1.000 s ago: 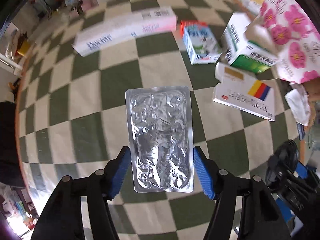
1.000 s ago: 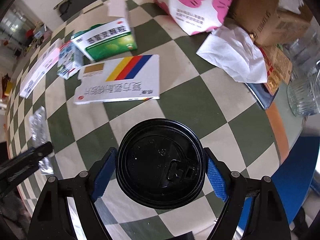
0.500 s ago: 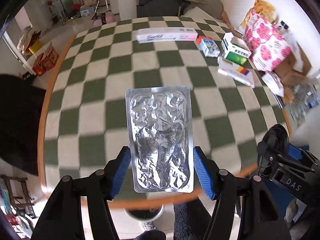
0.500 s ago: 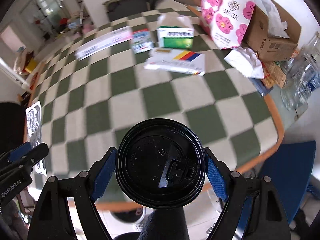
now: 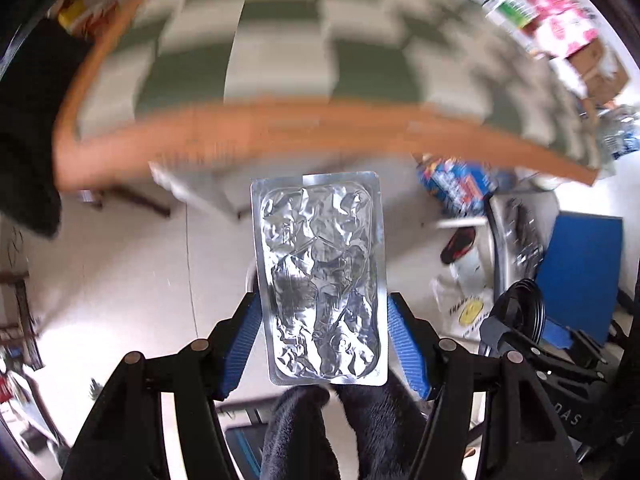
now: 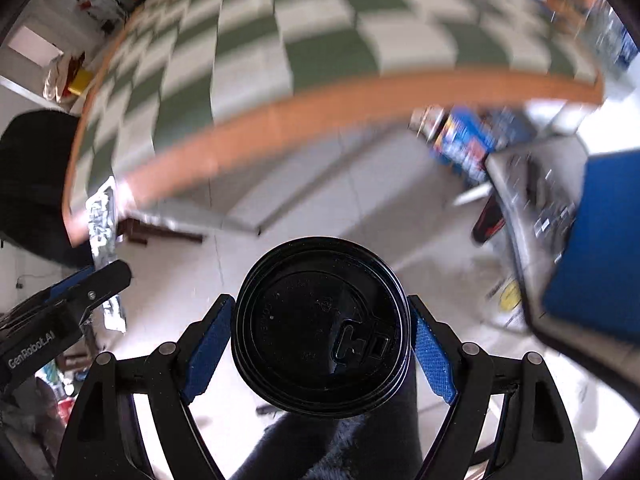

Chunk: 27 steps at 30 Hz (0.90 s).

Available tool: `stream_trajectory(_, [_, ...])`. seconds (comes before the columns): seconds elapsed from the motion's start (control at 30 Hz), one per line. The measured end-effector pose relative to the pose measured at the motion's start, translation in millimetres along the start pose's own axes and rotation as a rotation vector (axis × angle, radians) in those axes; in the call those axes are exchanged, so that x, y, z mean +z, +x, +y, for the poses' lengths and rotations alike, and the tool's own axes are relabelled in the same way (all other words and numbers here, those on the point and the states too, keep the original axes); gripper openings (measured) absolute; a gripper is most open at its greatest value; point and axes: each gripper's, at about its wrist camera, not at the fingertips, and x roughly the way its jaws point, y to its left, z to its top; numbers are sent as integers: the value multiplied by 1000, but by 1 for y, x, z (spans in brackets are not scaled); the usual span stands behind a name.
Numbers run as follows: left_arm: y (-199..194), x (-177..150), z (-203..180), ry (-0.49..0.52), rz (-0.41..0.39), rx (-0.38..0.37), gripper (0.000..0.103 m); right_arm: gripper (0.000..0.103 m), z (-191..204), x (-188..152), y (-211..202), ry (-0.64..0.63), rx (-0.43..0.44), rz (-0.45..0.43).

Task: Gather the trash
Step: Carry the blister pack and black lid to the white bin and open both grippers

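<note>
Fuzzy black slippers (image 5: pixel 320 432) show lowest in both views, under the grippers. Left gripper (image 5: pixel 322 336) clamps a crumpled silver blister pack (image 5: pixel 320 276) by its long edges between blue pads. Right gripper (image 6: pixel 320 344) grips a black cup lid (image 6: pixel 320 336) across its rim. Both hang above pale floor (image 5: pixel 120 280), off the table. Beyond, blurred, runs the orange table edge (image 5: pixel 280 128) and green-checked cloth (image 6: pixel 320 40).

Both wrist cameras look steeply down past the table edge (image 5: pixel 304 120) onto the floor (image 6: pixel 320 208). Each view catches the other gripper: right gripper (image 5: pixel 520 320), left gripper (image 6: pixel 80 292).
</note>
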Motion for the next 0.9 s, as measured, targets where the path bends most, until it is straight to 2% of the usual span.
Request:
stream_trajectory(0.17, [119,-19,42,-108,117,-41,62,85,-12,-34,104,43,61,112])
stream_trajectory(0.3, [200,-27,63,-134,126,-37,64,85,-29,-48,205,88,142,186])
stream_trajectory(0.37, [240,-31,70,-135,135,-23,80,86,-35,-54,247,107,169,201])
stream_trajectory(0.4, [260,-33,74,-142,146,-25,97,87,-39,-55,268,119,189,211])
stream_trajectory(0.43, [268,-35,78,-147,154,-26,103,88,-44,-57,296,134,219,232])
stream_trajectory(0.47, [282,-37,83,-157,163,-24,103,88,-48,-59,317,145,236,248])
stream_trajectory(0.6, [302,-44,104,-188,151,22,103,94,-57,-64,382,189,321,304])
stream_trajectory(0.63, [304,-46,109,-201,146,33,103,103,-57,-65,394,193,326,313])
stream_trajectory(0.7, [300,-52,119,-214,128,66,103,103,-57,-66,403,183,320,305])
stream_trajectory(0.77, [291,-57,122,-205,108,139,103,103,-52,-67,405,154,272,303])
stream_trajectory(0.9, [268,-63,120,-177,87,193,103,103,-36,-68,389,23,98,263])
